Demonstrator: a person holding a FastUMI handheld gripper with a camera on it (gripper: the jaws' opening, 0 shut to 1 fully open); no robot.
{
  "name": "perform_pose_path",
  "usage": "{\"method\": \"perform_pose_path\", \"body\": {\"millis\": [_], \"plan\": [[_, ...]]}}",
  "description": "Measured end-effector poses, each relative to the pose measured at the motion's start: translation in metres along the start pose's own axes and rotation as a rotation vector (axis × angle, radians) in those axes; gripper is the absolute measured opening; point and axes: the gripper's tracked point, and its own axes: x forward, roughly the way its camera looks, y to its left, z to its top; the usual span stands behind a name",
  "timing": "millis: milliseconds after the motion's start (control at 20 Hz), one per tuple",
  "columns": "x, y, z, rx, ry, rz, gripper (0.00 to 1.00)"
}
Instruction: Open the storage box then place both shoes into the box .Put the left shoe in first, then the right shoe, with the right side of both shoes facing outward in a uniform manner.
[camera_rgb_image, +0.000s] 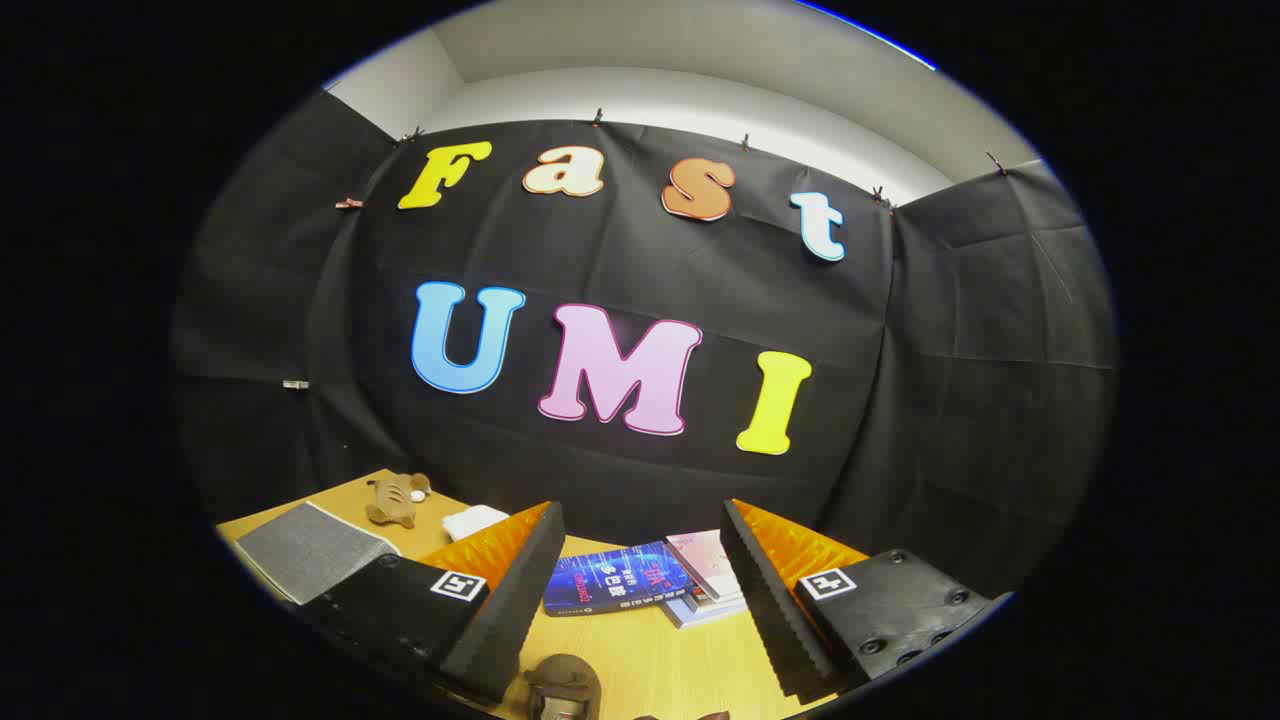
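Since the claw (640, 590) is wide open, holds nothing and points up at the wall, the job looks barely started, so it should tip down toward the brown shoe (562, 685) at 6 o'clock, under the fingers, and seek the box.

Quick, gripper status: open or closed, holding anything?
Gripper: open, holding nothing; fingers spread above the table, with the stacked books lying beyond them.
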Motion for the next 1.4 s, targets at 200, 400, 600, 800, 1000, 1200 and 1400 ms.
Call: {"method": "perform_pose_path", "body": {"millis": [200, 400, 600, 800, 1000, 1200, 1400], "plan": [[0.000, -0.002, -0.003, -0.011, 0.014, -0.010, 0.97], [0.000, -0.001, -0.006, -0.021, 0.024, -0.007, 0.97], [0.000, 0.002, -0.006, -0.010, 0.030, -0.002, 0.97], [0.002, 0.005, -0.006, -0.022, 0.025, 0.008, 0.98], [0.000, 0.026, 0.000, 0.000, 0.009, 0.090, 0.97], [0.000, 0.068, -0.007, 0.058, 0.045, 0.273, 0.98], [-0.005, 0.121, -0.022, 0.223, 0.114, 0.475, 0.97]]}}
